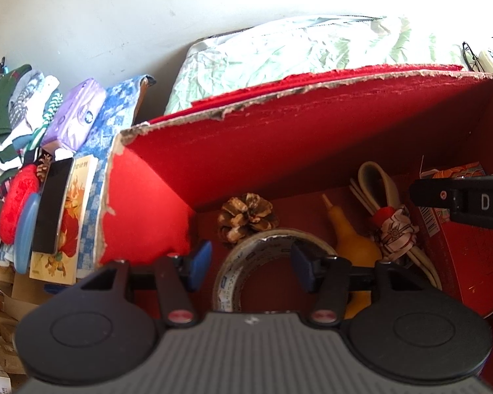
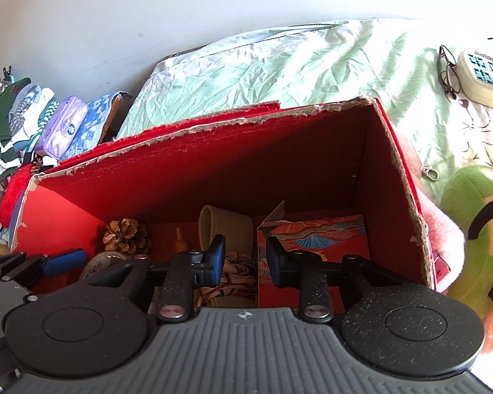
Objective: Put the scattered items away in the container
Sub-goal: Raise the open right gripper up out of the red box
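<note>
Background: pale wall behind a green leaf-print bedsheet [image 2: 279,65].
Landmark: red box [image 2: 213,170], open-topped, torn rim, standing on the bed.
Inside the box: pine cone [image 1: 246,216] in the far-left corner; tape roll [image 1: 263,256] just in front; yellow gourd [image 1: 351,239] and white strap [image 1: 378,180] to its right; patterned packet [image 2: 315,233] far right.
Left gripper [image 1: 251,264]: fingers wide, over the tape roll, gripping nothing.
Right gripper [image 2: 245,259]: fingers narrowly parted, empty.
Left of the box: folded clothes [image 1: 13,111], books [image 1: 69,216].

Tape roll [image 1: 266,262] half behind left hand-held gripper [image 1: 251,264].

A bed [image 2: 279,65] in green sheet carries a red box [image 2: 213,164], glasses [image 2: 447,69] and a plush toy [image 2: 476,229].
</note>
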Demonstrator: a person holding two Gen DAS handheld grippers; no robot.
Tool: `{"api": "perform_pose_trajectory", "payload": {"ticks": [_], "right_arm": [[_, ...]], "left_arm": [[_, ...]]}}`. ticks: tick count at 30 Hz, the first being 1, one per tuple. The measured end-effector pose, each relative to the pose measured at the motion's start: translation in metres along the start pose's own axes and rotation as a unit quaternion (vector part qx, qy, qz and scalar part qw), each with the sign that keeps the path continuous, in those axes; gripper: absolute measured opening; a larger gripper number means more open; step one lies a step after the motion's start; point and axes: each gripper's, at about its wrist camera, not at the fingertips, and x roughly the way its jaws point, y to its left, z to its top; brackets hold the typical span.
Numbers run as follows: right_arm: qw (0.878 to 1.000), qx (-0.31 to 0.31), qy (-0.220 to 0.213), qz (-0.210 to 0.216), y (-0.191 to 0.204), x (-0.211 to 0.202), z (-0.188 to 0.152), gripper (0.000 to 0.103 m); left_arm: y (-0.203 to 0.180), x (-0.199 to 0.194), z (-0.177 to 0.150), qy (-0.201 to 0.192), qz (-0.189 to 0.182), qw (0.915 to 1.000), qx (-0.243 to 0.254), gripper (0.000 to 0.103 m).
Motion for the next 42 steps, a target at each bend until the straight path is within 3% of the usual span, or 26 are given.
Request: {"api": "perform_pose_trajectory", "payload": {"ticks": [10, 13, 16, 18, 20, 21, 31, 37, 42], "right_arm": [[0.996, -0.008, -0.027, -0.085, 0.009, -0.016, -0.004, 0.032], [0.996, 0.009, -0.028, -0.082, 0.008, -0.029, -0.008, 0.040], [0.994, 0.010, -0.037, -0.099, 0.012, -0.039, -0.013, 0.041], [0.993, 0.010, -0.042, -0.109, 0.014, -0.046, -0.016, 0.049], [0.991, 0.008, -0.049, -0.120, 0.015, -0.052, -0.018, 0.053], [0.991, 0.010, -0.054, -0.125, 0.014, -0.055, -0.020, 0.053], [0.990, 0.017, -0.090, -0.102, 0.012, -0.094, -0.032, 0.057], [0.991, -0.004, -0.091, -0.095, 0.020, -0.110, -0.041, 0.058], [0.991, -0.014, -0.099, -0.093, 0.023, -0.128, -0.047, 0.066]], "left_arm": [[0.009, -0.003, -0.003, -0.007, -0.018, 0.9997, -0.019, 0.057], [0.014, -0.005, -0.003, 0.000, -0.032, 0.9990, -0.030, 0.057], [0.012, -0.015, -0.001, -0.006, -0.041, 0.9987, -0.032, 0.061], [0.012, -0.030, -0.001, -0.031, -0.052, 0.9976, -0.033, 0.082], [0.010, -0.044, -0.001, -0.051, -0.050, 0.9968, -0.035, 0.095], [0.009, -0.052, -0.002, -0.061, -0.045, 0.9964, -0.036, 0.095], [0.009, -0.089, -0.012, -0.086, -0.034, 0.9939, -0.060, 0.101], [0.010, -0.113, -0.022, -0.096, 0.004, 0.9934, -0.064, 0.102], [0.015, -0.133, -0.032, -0.096, 0.002, 0.9924, -0.076, 0.102]]}}
